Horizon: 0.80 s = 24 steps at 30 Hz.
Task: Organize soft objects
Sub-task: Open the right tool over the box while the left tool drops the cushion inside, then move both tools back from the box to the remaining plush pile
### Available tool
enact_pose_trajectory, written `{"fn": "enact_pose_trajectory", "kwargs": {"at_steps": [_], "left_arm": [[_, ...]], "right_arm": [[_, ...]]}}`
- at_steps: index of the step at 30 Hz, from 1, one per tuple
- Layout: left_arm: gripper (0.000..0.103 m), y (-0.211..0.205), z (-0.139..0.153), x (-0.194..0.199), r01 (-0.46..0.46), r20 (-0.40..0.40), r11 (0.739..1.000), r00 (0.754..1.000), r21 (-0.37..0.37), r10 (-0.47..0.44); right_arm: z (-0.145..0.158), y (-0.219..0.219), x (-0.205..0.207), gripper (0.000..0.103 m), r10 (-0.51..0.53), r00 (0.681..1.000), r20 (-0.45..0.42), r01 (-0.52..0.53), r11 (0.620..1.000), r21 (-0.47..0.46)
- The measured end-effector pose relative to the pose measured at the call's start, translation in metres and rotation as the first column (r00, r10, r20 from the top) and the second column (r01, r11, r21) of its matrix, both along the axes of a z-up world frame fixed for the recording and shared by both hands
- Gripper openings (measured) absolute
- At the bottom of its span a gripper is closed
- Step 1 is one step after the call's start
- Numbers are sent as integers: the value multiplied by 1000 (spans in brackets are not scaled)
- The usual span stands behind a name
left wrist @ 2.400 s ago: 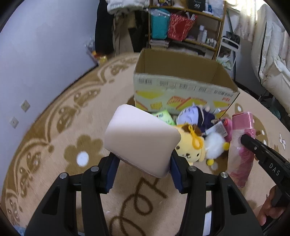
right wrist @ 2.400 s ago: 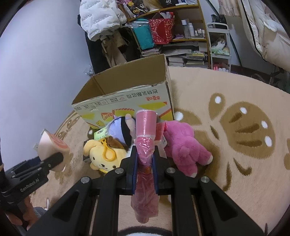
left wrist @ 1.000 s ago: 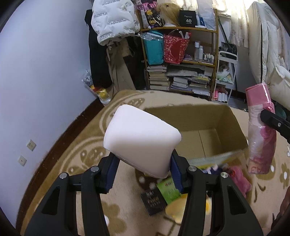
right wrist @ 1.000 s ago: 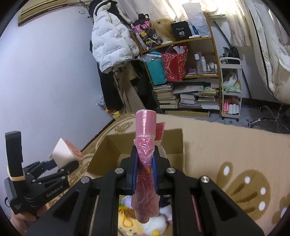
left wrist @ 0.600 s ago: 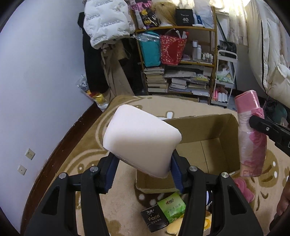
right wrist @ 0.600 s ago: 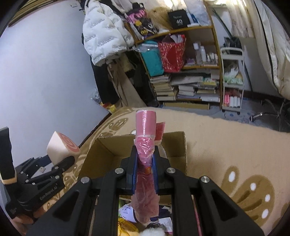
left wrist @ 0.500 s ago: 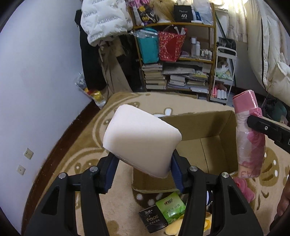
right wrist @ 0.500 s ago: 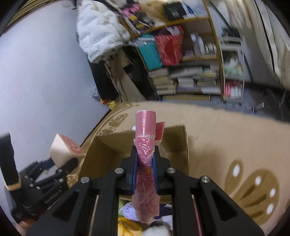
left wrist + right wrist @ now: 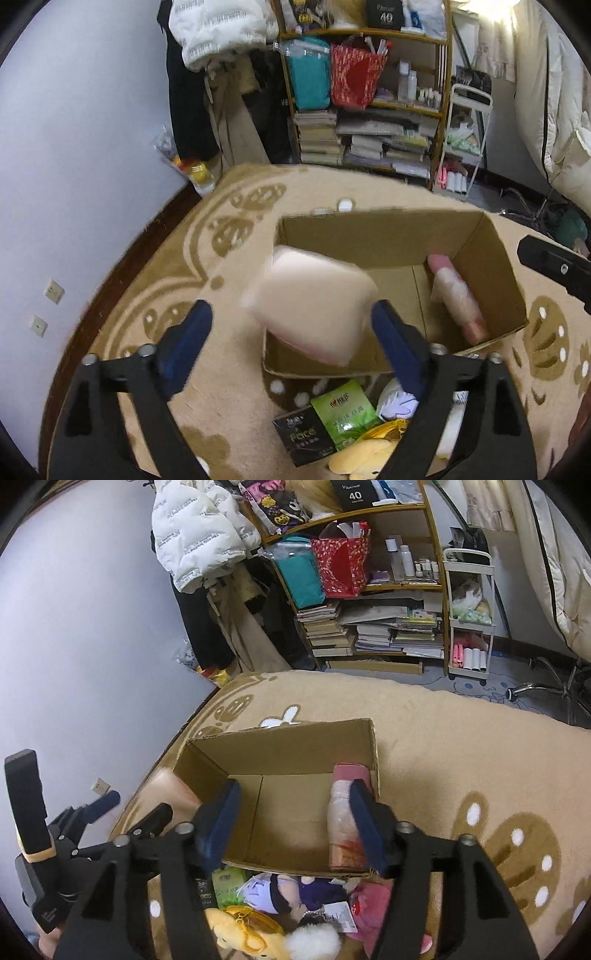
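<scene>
- Left gripper (image 9: 291, 325) is spread wide, blue pads well apart and gripping nothing; the pale foam block (image 9: 308, 304) shows blurred between them, touching neither pad, over the near-left corner of the cardboard box (image 9: 495, 258).
- From the left wrist camera alone, whether that block is inside the box or above its rim cannot be told.
- The right wrist camera shows only a pale blurred patch at the box's left outer wall, near the left gripper's fingers (image 9: 107, 801); too smeared to say what it is.
- Right gripper (image 9: 295, 823) is also wide open and empty-handed, hanging above the box (image 9: 280, 746).
- The pink plastic-wrapped roll (image 9: 345, 819) lies inside the box along its right wall; the left view shows it too (image 9: 456, 295), leaning into the right-hand corner.
- Only the right view shows the plush pile just in front of the box: a yellow plush (image 9: 243, 930), a purple-and-black doll (image 9: 273, 890) and a pink plush (image 9: 373, 904) on the carpet (image 9: 461, 746).
- The left view gives a green packet (image 9: 343, 413) and a black packet (image 9: 304, 435) side by side, clearly readable.
</scene>
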State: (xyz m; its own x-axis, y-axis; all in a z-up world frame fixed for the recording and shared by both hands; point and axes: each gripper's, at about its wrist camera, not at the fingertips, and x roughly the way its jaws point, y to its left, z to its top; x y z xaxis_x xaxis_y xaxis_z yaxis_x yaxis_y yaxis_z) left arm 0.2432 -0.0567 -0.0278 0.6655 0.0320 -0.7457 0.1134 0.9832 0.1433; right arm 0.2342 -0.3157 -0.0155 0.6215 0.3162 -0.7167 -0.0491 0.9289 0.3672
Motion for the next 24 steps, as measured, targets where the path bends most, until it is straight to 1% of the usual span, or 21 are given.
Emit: {"fn": "enact_pose_trajectory", "kwargs": {"at_steps": [1, 2, 5, 6, 7, 10, 13, 16, 18, 21, 24], "left_arm": [[97, -1, 3, -3, 6, 18, 1000, 1000, 8, -6], [100, -2, 7, -6, 14, 31, 1000, 999, 18, -14], [100, -2, 14, -10, 14, 43, 999, 999, 32, -15], [100, -1, 15, -12, 15, 40, 999, 999, 31, -16], [100, 0, 17, -14, 17, 36, 1000, 999, 25, -18], [100, 3, 22, -22, 15, 37, 999, 999, 29, -16], [103, 4, 27, -35, 8, 65, 998, 998, 58, -11], [103, 6, 28, -47, 12, 69, 998, 997, 62, -17], [103, 8, 26, -54, 11, 55, 999, 998, 40, -13], [103, 14, 22, -63, 16, 10, 999, 1000, -28, -16], [103, 17, 17, -72, 18, 1, 999, 1000, -51, -18]], "right_arm": [[1, 0, -2, 76, 4, 1000, 1, -4, 1000, -6], [2, 1, -5, 78, 9, 1000, 2, -9, 1000, -11], [5, 0, -12, 82, 15, 1000, 5, -15, 1000, -10], [7, -1, -15, 85, 14, 1000, 7, -14, 1000, -8], [8, -2, -18, 92, 10, 1000, 9, -10, 1000, -6], [12, -4, -26, 101, 1, 1000, 22, -1, 1000, -12], [15, -8, -36, 103, -11, 999, 30, 11, 1000, -25], [13, -11, -42, 103, -15, 1000, 25, 15, 1000, -25], [10, -13, -47, 103, -13, 1000, 17, 14, 1000, -26], [2, -17, -58, 103, -1, 1000, 13, 1, 1000, -8], [-7, -19, -68, 103, 6, 1000, 9, -6, 1000, 3]]}}
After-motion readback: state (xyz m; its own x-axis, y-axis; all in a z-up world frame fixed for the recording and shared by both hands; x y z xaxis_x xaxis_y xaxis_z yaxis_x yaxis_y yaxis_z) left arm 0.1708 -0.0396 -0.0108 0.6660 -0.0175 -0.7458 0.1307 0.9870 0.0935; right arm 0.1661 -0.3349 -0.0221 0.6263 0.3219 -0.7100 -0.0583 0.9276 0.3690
